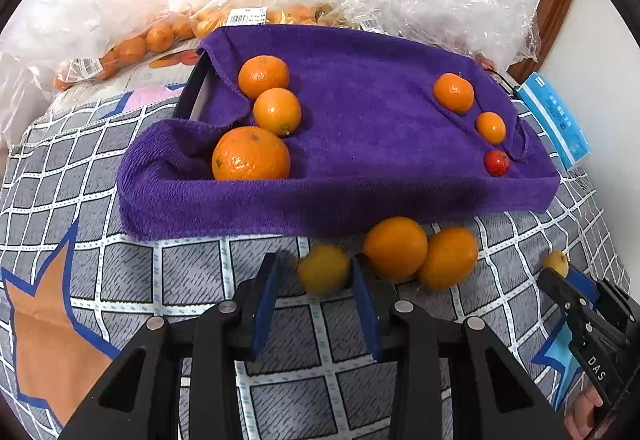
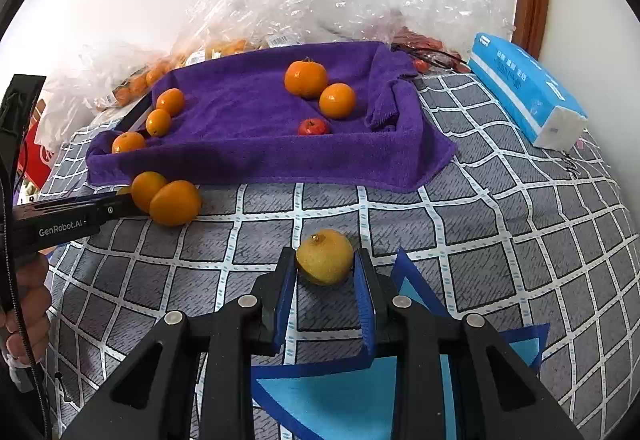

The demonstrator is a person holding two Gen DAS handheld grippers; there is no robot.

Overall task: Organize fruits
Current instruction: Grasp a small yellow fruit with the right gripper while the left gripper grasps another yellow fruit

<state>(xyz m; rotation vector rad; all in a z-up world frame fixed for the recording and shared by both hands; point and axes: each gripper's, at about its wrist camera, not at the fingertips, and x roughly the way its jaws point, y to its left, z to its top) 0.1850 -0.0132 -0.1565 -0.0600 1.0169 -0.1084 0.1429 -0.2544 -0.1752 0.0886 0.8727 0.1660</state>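
Note:
A tray lined with a purple towel [image 1: 360, 120] [image 2: 248, 108] holds three oranges at its left [image 1: 251, 154] and two oranges plus a small red fruit [image 1: 497, 162] at its right. My left gripper [image 1: 316, 272] has a small yellow fruit [image 1: 323, 269] between its fingertips, blurred; its left pad stands apart from it. Two oranges [image 1: 420, 254] [image 2: 166, 198] lie on the bed just right of it. My right gripper [image 2: 325, 260] is closed around another yellow fruit [image 2: 325, 257] on the bedcover.
Clear plastic bags of oranges [image 1: 132, 48] lie behind the tray against the wall. A blue tissue pack [image 2: 524, 88] lies at the right. The checked grey bedcover [image 2: 480, 220] stretches in front of the tray.

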